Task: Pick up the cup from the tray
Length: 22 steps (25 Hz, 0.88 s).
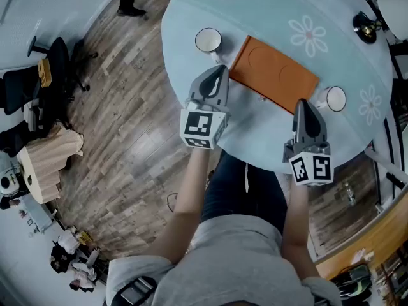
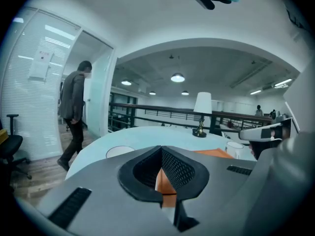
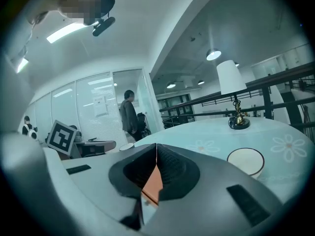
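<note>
Head view: two grippers, both closed and empty, above the near side of a round table (image 1: 268,2) with a tray and two cups.
From the left: an office chair (image 1: 60,59) stands on the wood floor (image 1: 127,139), well apart from the table. A white cup (image 1: 208,40) stands on the blue flowered cloth, near the left corner of the orange tray (image 1: 274,72) but not on it. The left gripper (image 1: 223,70) has its fingers pressed together with nothing between them; its tip is just beside the tray's left end. The tray itself carries nothing. The right gripper (image 1: 299,104) also has its fingers together and empty, at the tray's near right edge. A second cup (image 1: 333,99) stands on the cloth just beside the tray's right end. A lamp (image 1: 366,27) stands at the far right of the table.
</note>
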### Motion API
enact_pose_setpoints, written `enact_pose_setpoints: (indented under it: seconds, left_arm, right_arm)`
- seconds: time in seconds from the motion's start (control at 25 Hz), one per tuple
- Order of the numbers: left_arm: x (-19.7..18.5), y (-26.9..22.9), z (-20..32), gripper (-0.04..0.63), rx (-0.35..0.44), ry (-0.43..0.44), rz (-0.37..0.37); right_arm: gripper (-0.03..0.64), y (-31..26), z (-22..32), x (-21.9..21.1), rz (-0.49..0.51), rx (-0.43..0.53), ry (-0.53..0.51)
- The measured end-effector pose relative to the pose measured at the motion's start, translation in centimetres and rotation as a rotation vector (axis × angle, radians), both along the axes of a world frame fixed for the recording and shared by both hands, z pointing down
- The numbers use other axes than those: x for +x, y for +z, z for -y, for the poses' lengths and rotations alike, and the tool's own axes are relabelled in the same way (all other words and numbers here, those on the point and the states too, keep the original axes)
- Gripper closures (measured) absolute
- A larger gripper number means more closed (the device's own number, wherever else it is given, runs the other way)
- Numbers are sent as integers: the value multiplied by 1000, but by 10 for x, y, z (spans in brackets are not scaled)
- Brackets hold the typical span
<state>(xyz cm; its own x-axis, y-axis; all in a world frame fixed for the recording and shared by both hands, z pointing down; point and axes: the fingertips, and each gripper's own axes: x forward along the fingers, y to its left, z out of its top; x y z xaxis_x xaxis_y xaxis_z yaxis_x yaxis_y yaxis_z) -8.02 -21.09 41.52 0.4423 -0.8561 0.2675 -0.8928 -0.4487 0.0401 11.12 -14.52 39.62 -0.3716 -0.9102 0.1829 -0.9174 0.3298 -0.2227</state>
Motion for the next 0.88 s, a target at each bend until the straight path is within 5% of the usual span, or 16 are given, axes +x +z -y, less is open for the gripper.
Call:
enact_pose_setpoints:
  seconds: [0.28, 0.88]
  left_arm:
    - [43, -36, -9, 588, 42, 39, -24]
    - [73, -63, -13, 588, 85, 60, -11]
  right_arm:
    - [609, -27, 10, -9, -2, 52, -5]
    - [609, -49, 14, 7, -20, 113, 46]
